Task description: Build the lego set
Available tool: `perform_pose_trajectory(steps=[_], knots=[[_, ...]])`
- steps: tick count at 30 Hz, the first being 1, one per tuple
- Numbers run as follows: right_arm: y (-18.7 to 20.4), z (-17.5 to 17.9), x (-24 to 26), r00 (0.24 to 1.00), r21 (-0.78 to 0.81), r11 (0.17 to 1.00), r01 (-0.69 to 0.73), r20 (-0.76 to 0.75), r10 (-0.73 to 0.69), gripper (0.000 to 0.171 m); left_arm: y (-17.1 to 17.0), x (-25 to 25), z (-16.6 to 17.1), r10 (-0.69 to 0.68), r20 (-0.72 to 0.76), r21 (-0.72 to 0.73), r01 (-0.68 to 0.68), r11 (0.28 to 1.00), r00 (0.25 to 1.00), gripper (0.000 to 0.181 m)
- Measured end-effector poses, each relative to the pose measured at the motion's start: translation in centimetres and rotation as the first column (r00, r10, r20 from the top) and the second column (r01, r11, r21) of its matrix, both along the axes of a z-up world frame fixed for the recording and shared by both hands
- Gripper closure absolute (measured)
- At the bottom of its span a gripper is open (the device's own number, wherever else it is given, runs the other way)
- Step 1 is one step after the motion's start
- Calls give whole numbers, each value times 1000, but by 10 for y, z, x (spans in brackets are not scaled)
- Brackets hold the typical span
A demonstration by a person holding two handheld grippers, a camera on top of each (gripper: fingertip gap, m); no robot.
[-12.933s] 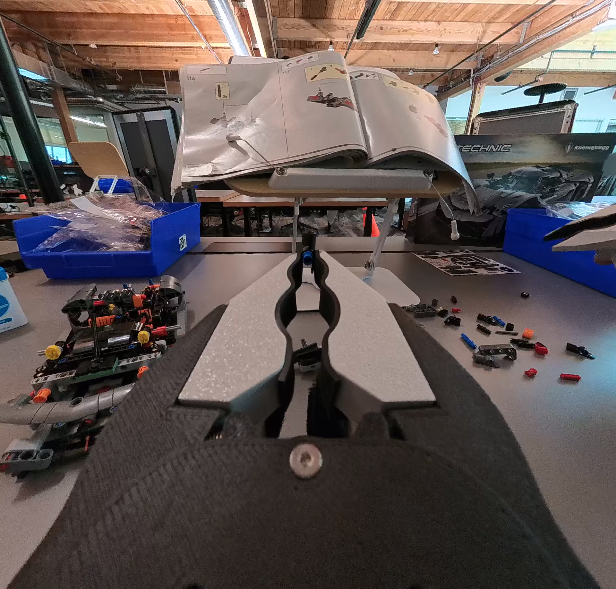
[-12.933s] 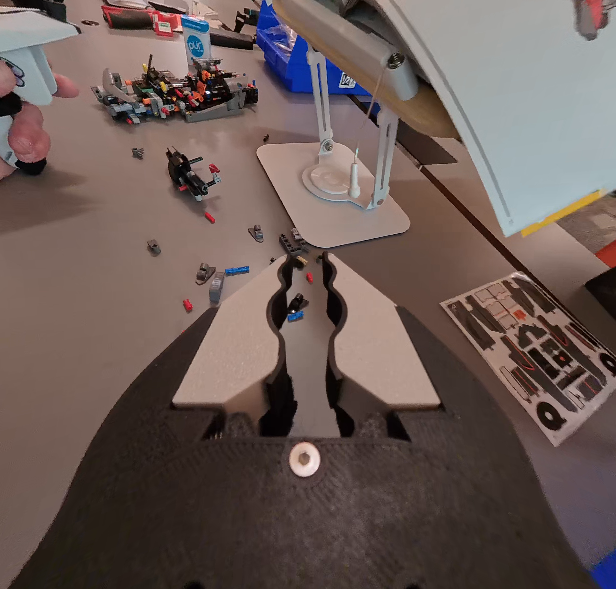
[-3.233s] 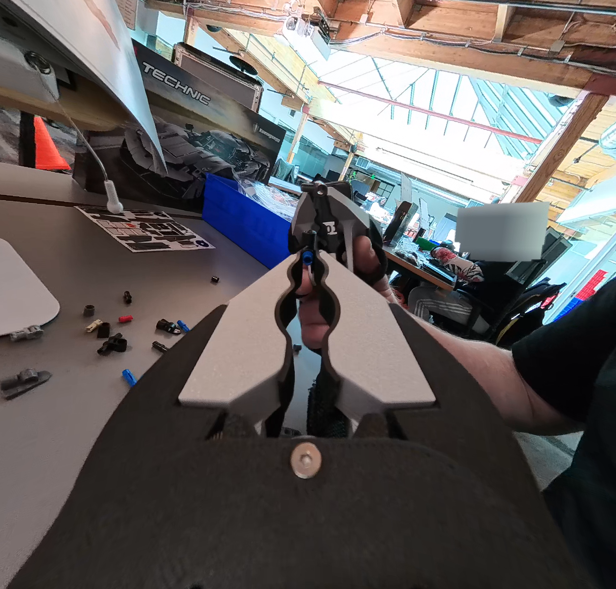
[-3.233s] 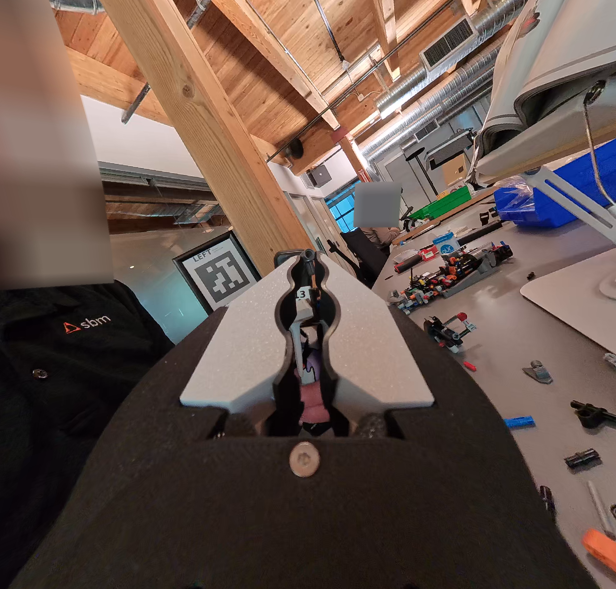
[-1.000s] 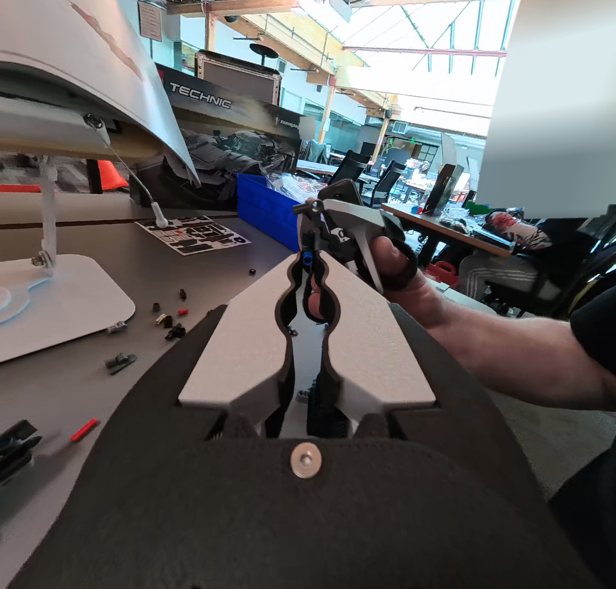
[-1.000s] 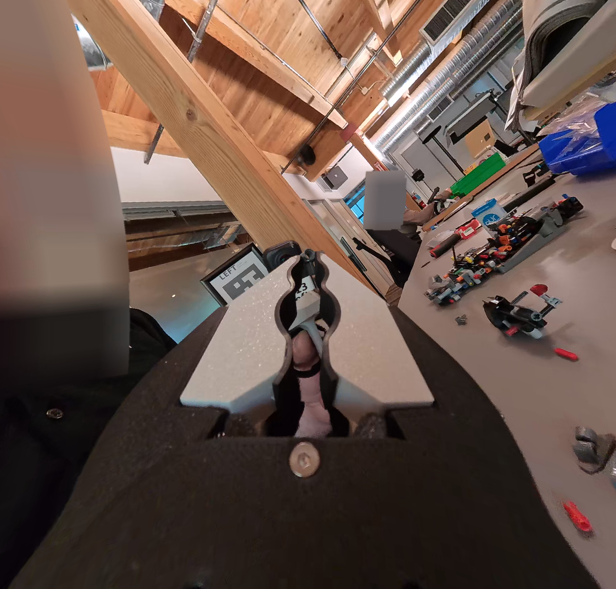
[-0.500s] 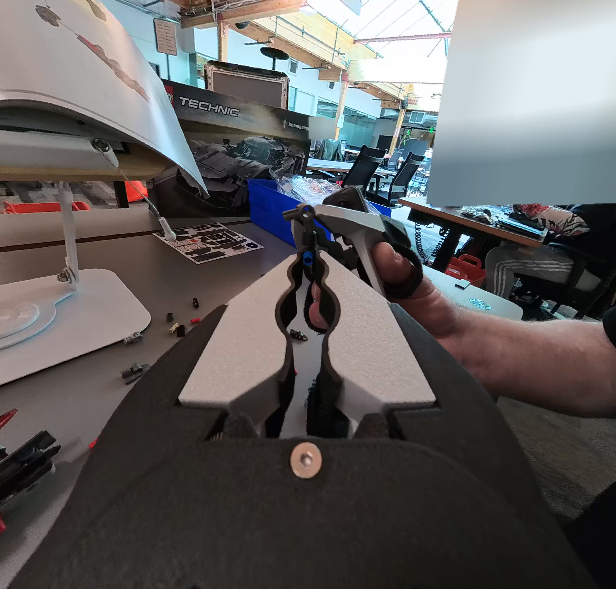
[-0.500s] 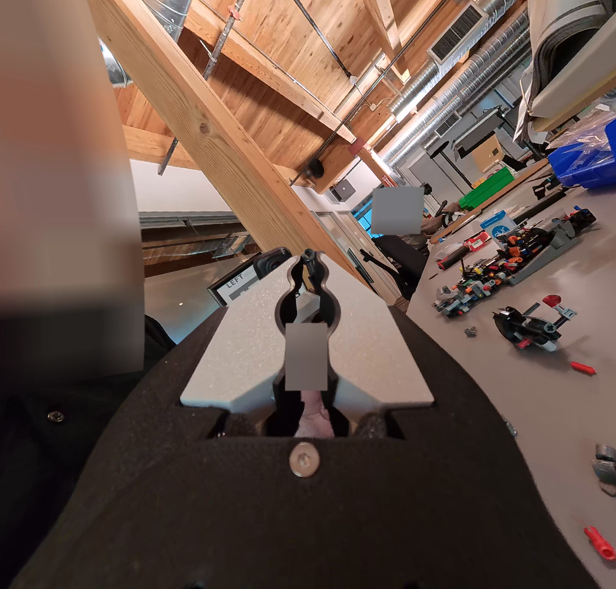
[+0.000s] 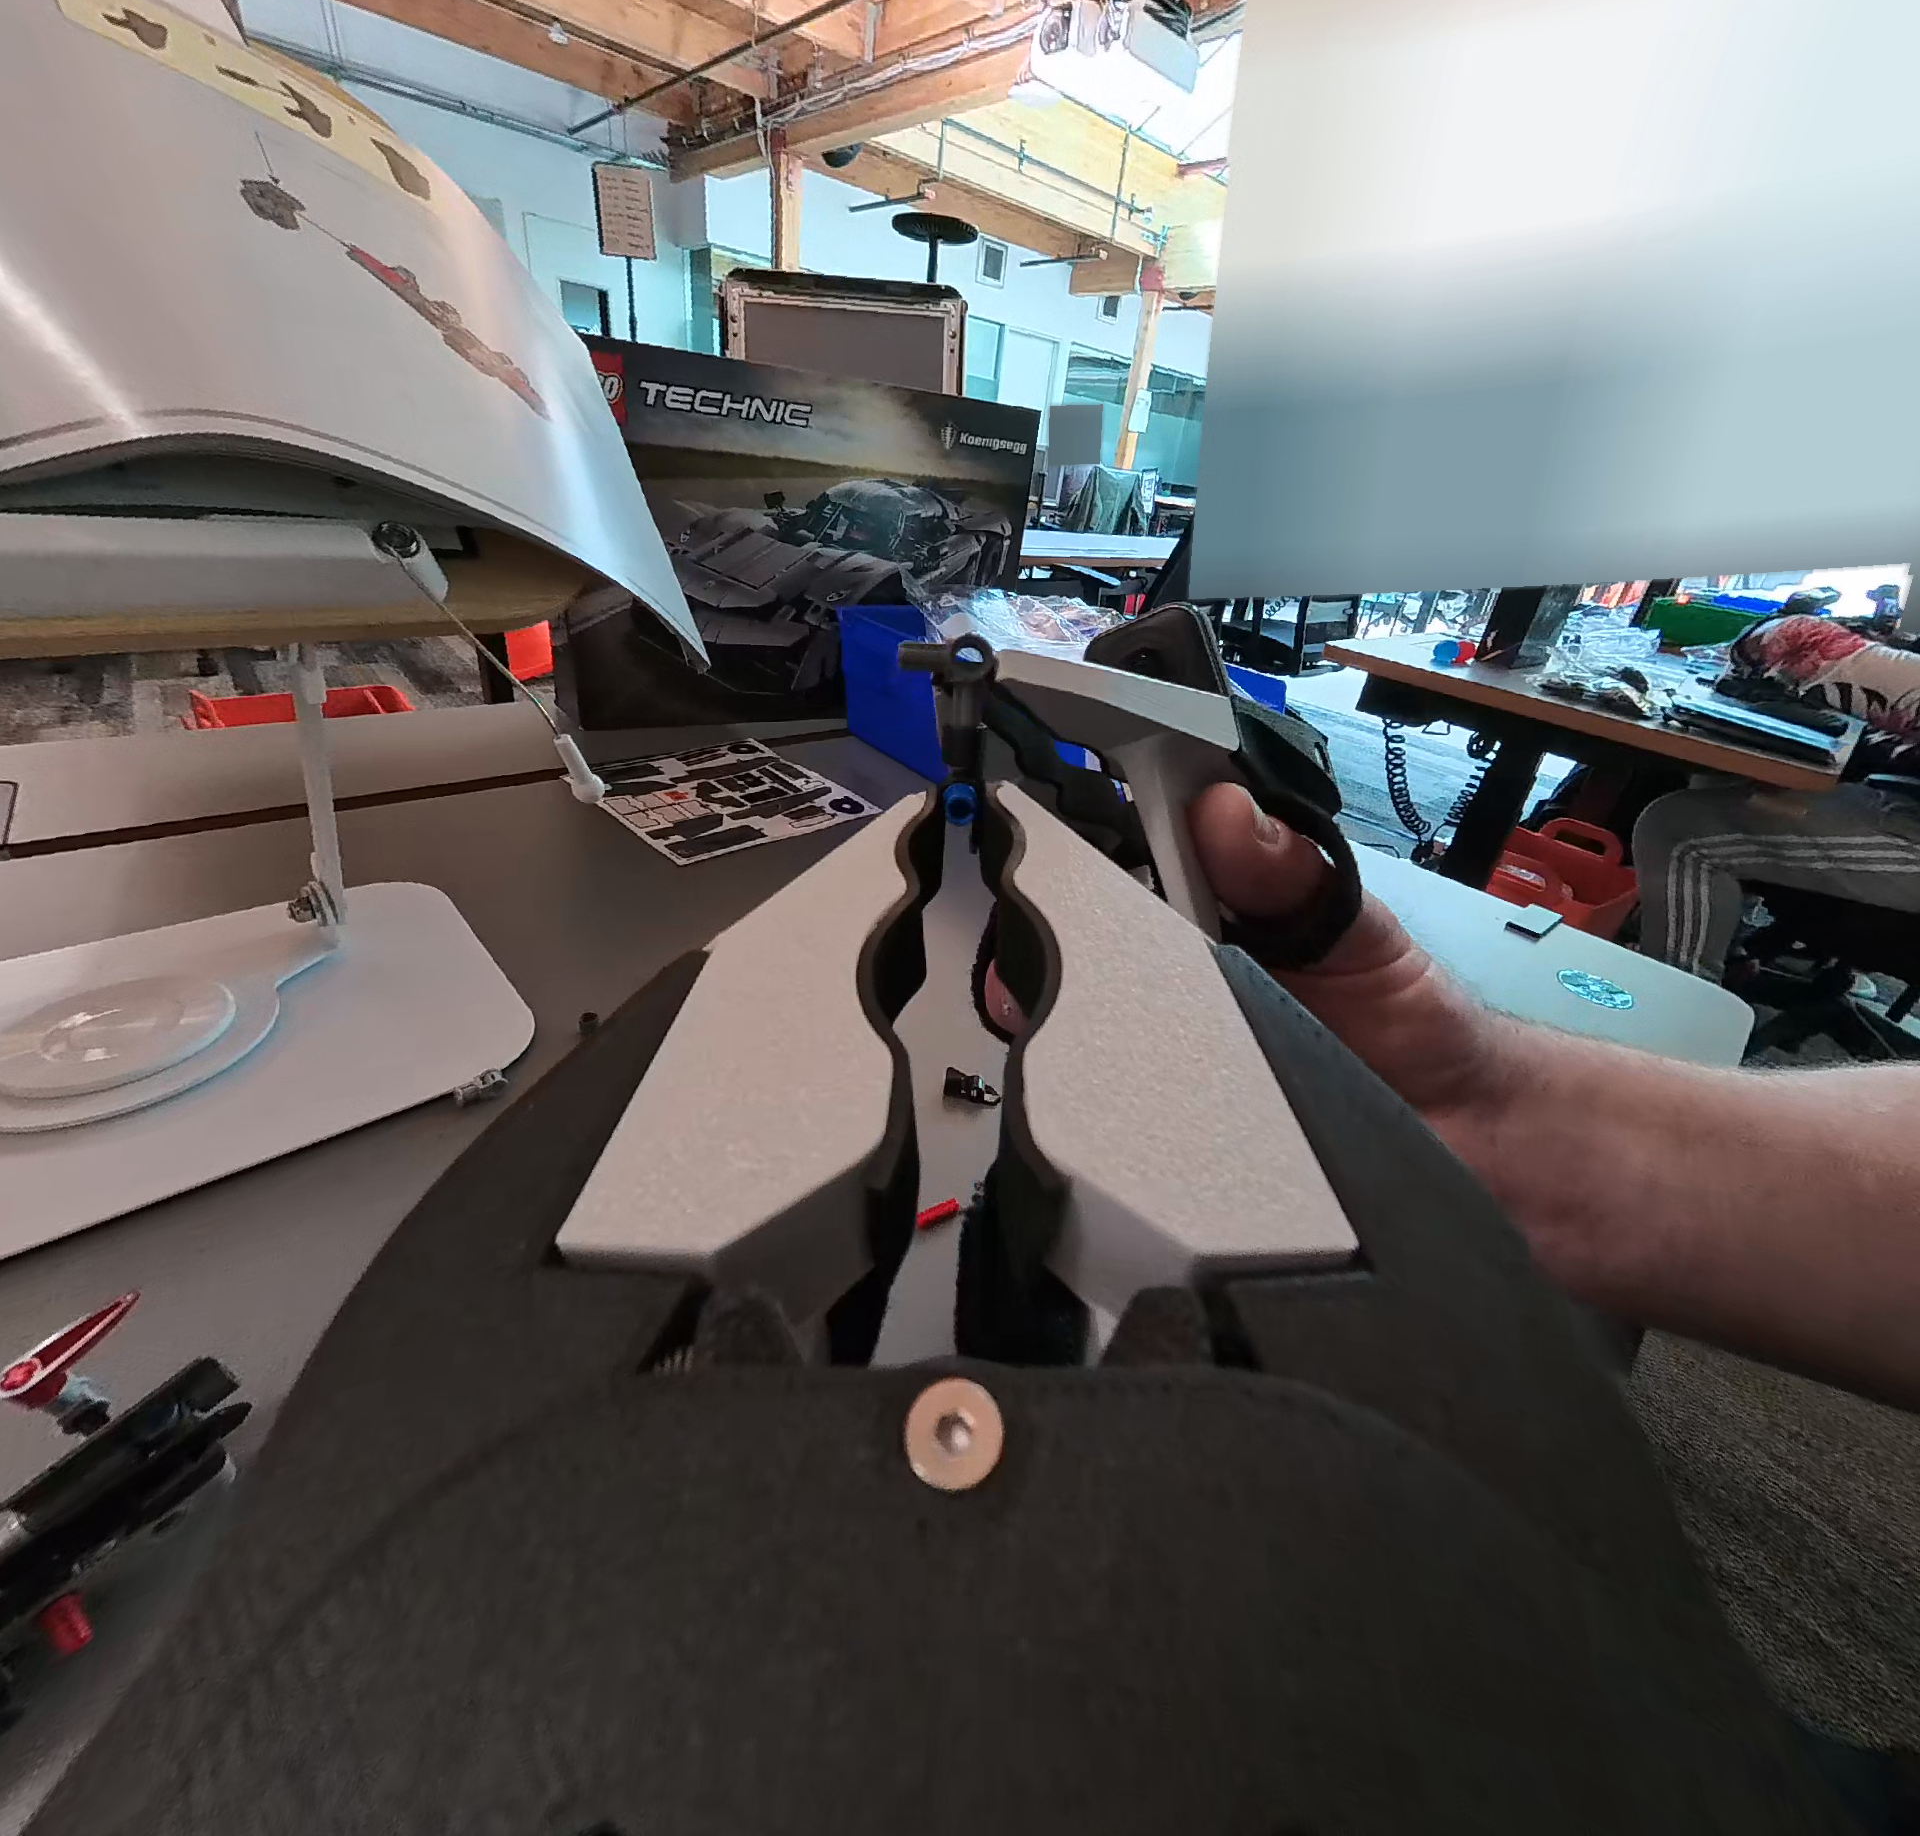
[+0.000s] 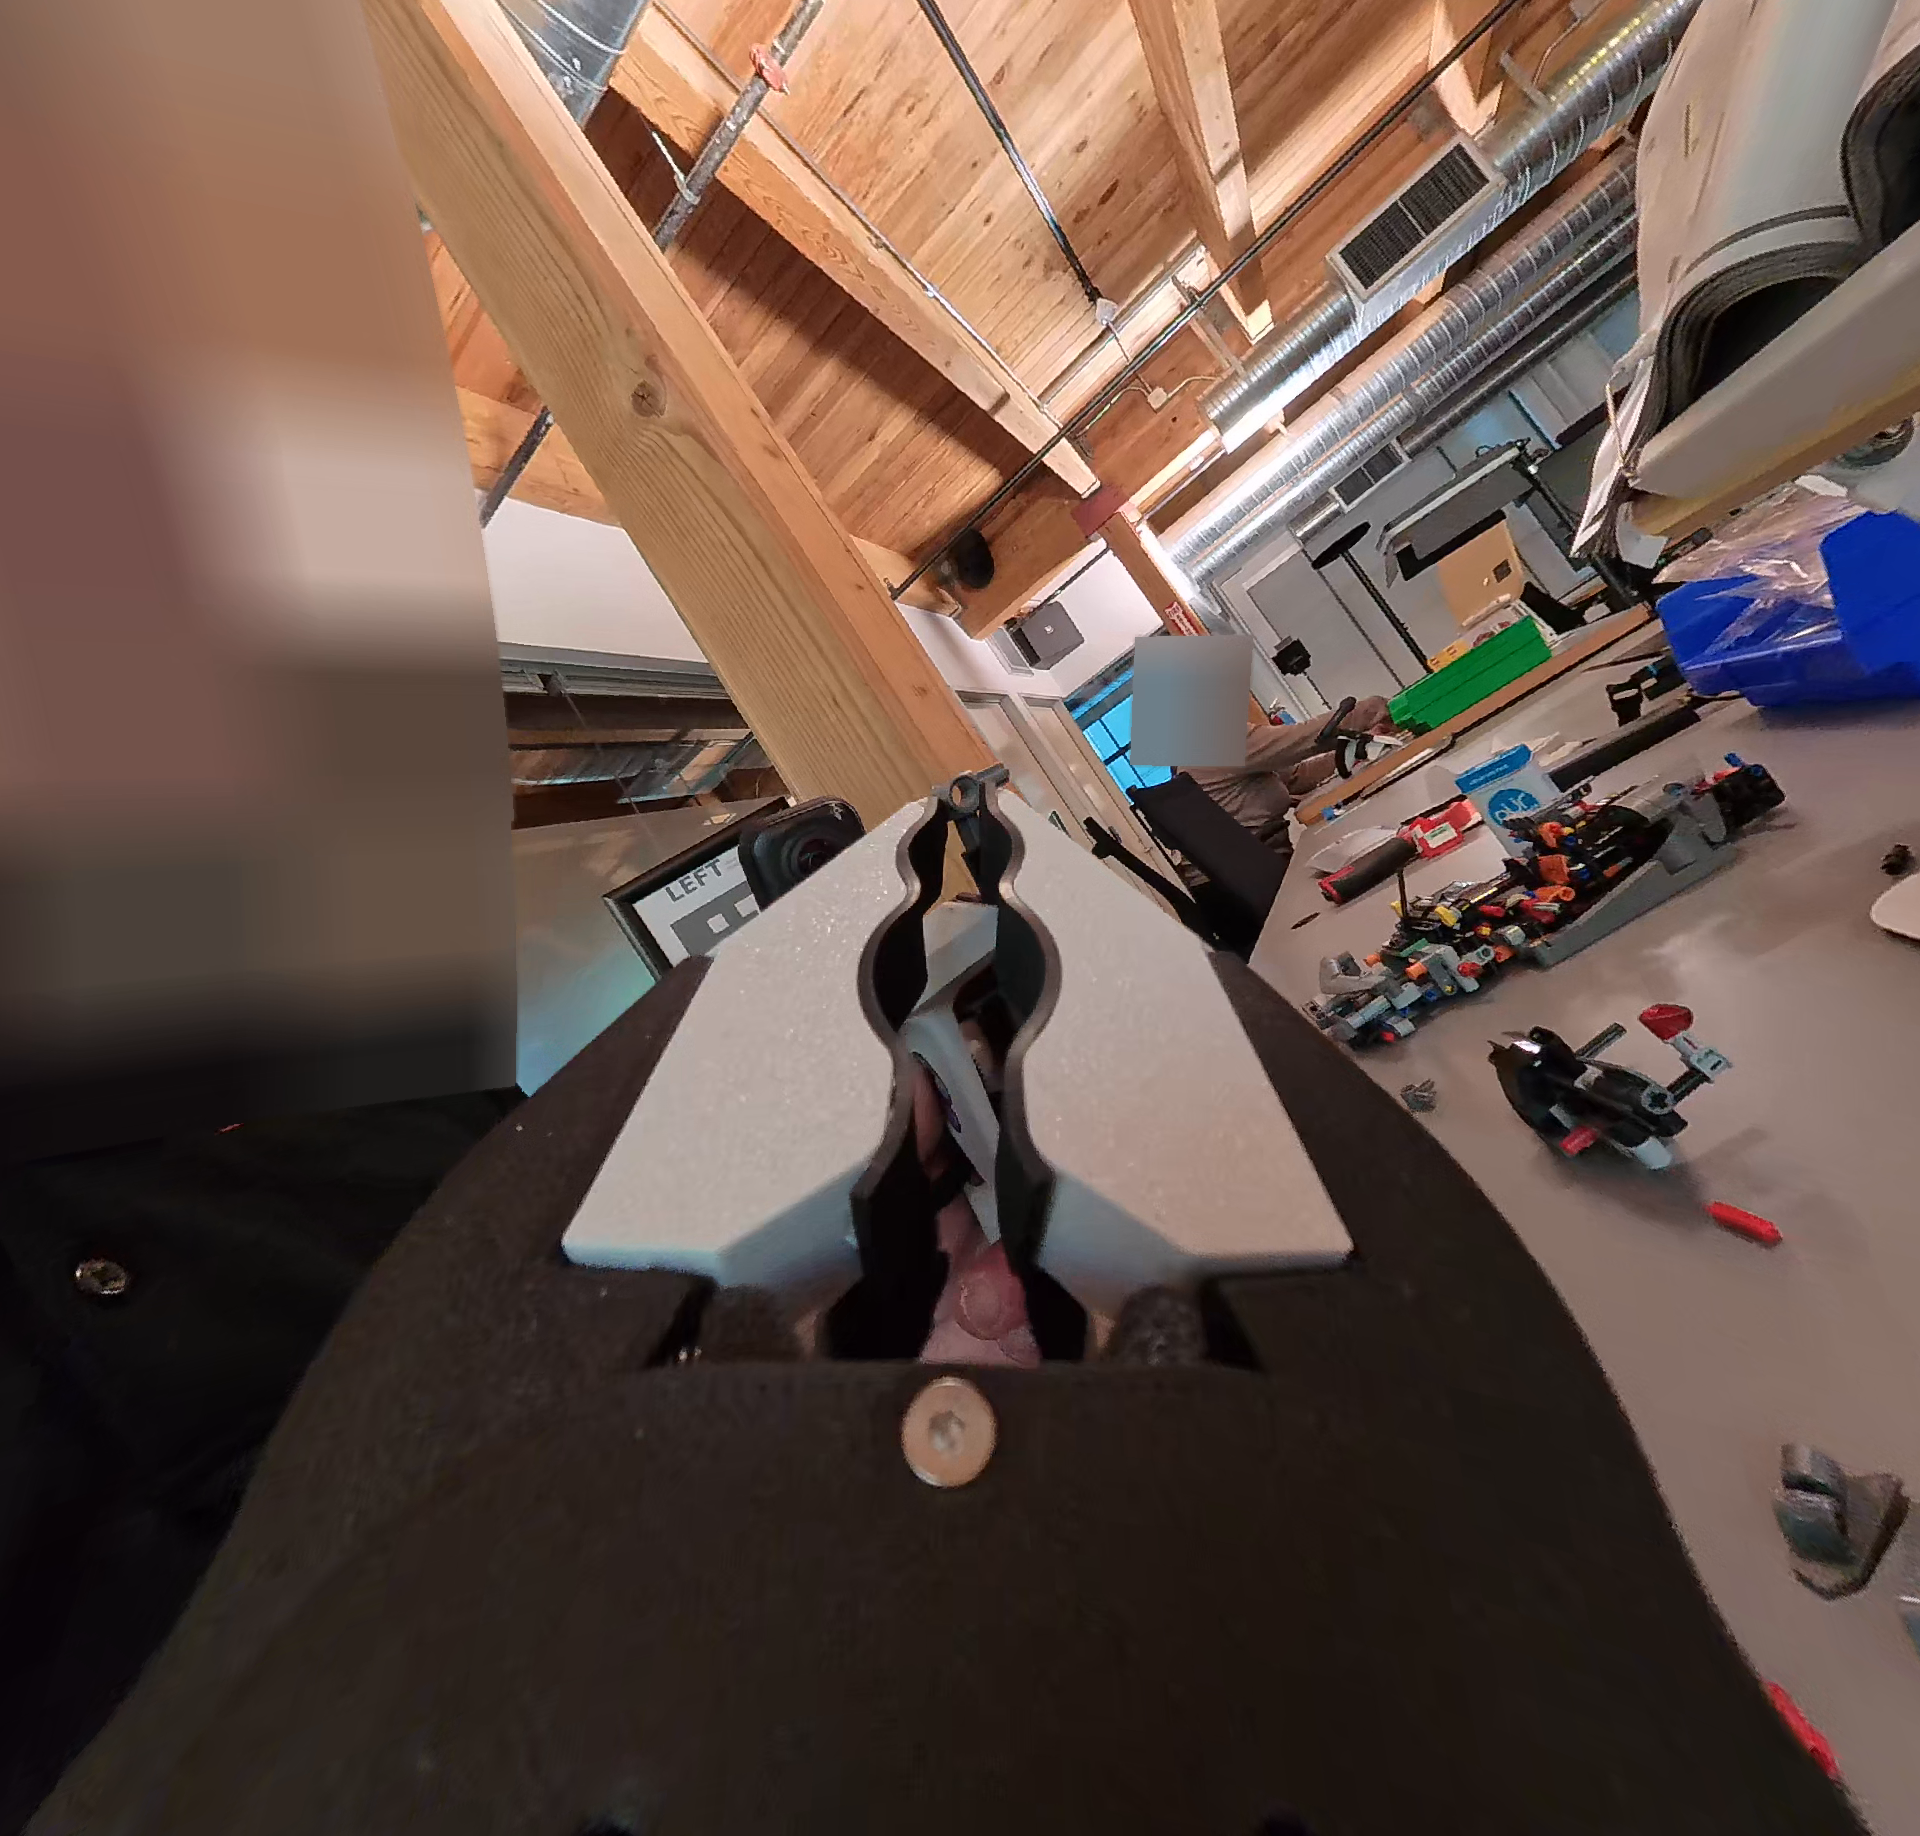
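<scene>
Left wrist view: two grippers meeting nose to nose over a tiny pin joint

Left wrist view, going left to right: the manual sits on its white stand, with the sticker sheet and the set's box behind it on the worktop. Dead centre, the left gripper is pinched closed on a small blue pin, which pokes straight out past the tips. Sitting right on the end of that pin is a dark connector, and the right gripper comes in from the right to clamp that piece, so both tips are basically touching around the joint. The hand working the right gripper is just behind it.

In the right wrist view it's the same thing from the other side. The right gripper is closed on the connector, whose ring end sticks up past the tips. Farther right on the worktop are the half-built chassis, a small black sub-assembly and a loose red pin.

My read is that the pin's long axis lines up with the left gripper's pointing direction, and the connector lies straight ahead of it. So the push has to go along that line. If either side tilts, I'd bet the pin binds or pops out.
</scene>
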State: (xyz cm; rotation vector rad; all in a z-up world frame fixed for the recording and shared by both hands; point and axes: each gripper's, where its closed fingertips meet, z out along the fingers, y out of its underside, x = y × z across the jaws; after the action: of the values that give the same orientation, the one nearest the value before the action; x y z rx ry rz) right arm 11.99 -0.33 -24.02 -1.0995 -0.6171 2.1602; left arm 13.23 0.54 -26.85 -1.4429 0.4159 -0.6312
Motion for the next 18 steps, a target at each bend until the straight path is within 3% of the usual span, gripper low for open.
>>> perform_pose_trajectory(steps=[11, 18], knots=[[-3, 1, 4, 996, 131, 990, 56, 57, -64, 169, -1, 2, 1, 6, -62, 10, -5, 1000, 998, 177], [-2, -2, 5, 986, 215, 973, 85, 120, -113, 171, -1, 2, 1, 32, -183, 36, -26, 999, 983, 177]])
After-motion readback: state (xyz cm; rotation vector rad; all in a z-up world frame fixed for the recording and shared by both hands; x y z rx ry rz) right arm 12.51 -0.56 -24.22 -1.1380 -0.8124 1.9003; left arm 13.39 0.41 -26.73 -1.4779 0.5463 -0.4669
